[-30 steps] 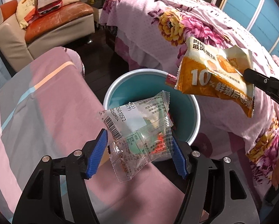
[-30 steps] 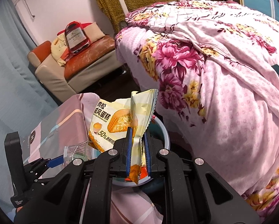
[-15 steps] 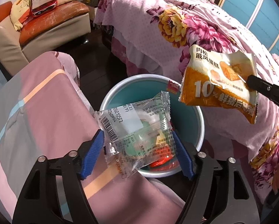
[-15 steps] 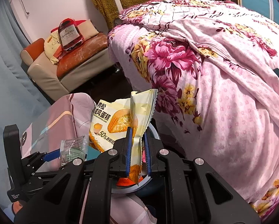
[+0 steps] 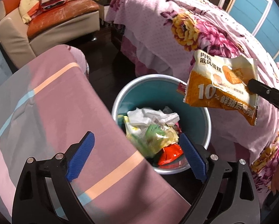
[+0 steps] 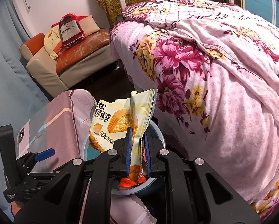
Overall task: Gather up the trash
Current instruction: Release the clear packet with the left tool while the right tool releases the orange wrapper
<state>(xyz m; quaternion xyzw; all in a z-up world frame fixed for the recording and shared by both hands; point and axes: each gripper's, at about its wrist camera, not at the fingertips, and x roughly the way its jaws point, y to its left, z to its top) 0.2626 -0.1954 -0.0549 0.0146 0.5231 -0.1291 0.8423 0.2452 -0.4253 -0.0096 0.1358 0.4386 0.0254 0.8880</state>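
Note:
A round teal bin (image 5: 200,110) with a pale rim stands on the dark floor, holding several crumpled wrappers, the clear one (image 5: 158,136) among them. My left gripper (image 5: 137,150) hovers over the bin's near edge, its jaws opening wide with nothing between the blue pads (image 5: 192,156). My right gripper (image 6: 137,141) is shut on an orange and cream cake wrapper (image 6: 111,121), held above the bin (image 6: 159,132). That wrapper (image 5: 221,85) hangs over the bin's right rim in the left wrist view, and the left gripper (image 6: 44,152) shows at the lower left of the right wrist view.
A pink and grey striped cloth surface (image 5: 46,112) lies left of the bin. A bed with a pink floral quilt (image 5: 186,28) rises to the right. A cream sofa (image 5: 46,28) with an orange cushion and a bottle-shaped pillow sits at the back left.
The left jaws spread and the clear wrapper dropped out of them into the bin. The left gripper shifted over the bin. The right gripper kept hold of the cake wrapper.

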